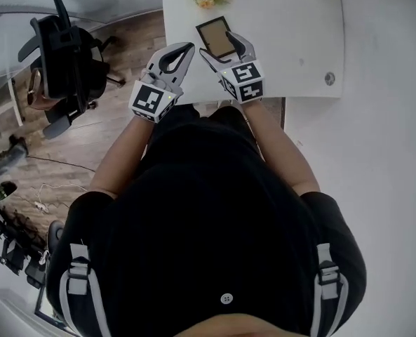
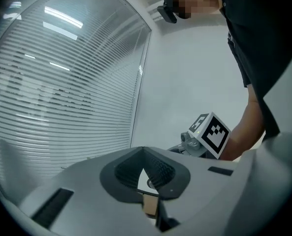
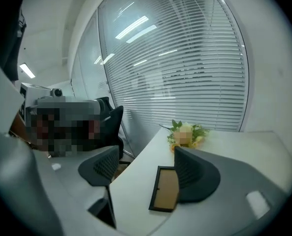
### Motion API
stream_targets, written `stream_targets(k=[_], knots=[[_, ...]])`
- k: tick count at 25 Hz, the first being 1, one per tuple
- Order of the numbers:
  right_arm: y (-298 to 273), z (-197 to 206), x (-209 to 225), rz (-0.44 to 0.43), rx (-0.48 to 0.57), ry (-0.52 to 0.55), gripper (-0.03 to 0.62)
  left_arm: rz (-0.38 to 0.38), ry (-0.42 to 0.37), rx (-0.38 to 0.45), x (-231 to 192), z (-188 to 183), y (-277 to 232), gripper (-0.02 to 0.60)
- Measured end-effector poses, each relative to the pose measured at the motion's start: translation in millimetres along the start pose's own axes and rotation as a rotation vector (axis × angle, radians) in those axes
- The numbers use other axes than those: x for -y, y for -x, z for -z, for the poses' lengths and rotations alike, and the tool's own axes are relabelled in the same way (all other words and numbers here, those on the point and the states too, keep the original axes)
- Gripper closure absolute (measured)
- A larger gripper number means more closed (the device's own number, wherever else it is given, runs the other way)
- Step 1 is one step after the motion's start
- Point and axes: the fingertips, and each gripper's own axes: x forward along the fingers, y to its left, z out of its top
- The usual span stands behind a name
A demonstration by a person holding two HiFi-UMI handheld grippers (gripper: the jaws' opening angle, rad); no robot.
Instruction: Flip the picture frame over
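We have the right claw (image 3: 143, 165) wide open, gripping nothing, above the picture frame (image 3: 165, 190) lying flat on the tabletop (image 3: 136, 191); the left claw (image 2: 144, 152) is closed and empty.

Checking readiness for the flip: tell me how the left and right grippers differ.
The left gripper has its jaws together; the right gripper has them apart. The left gripper grips nothing and sits left of the frame; the right gripper has the frame showing between its jaws. Both are at the table's near edge, pointing forward.
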Motion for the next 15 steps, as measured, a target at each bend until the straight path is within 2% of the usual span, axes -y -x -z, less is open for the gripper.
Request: stream_targets(k=[7,15], knots=[[-32,50,7,0.100,-0.099,-0.051,0.255,0.090,0.010,-0.047,-10,33,-9,0.580],[-52,98,26,0.187,-0.164,-0.080,0.293,0.134,0.014,-0.079,-16,59,-18,0.580]])
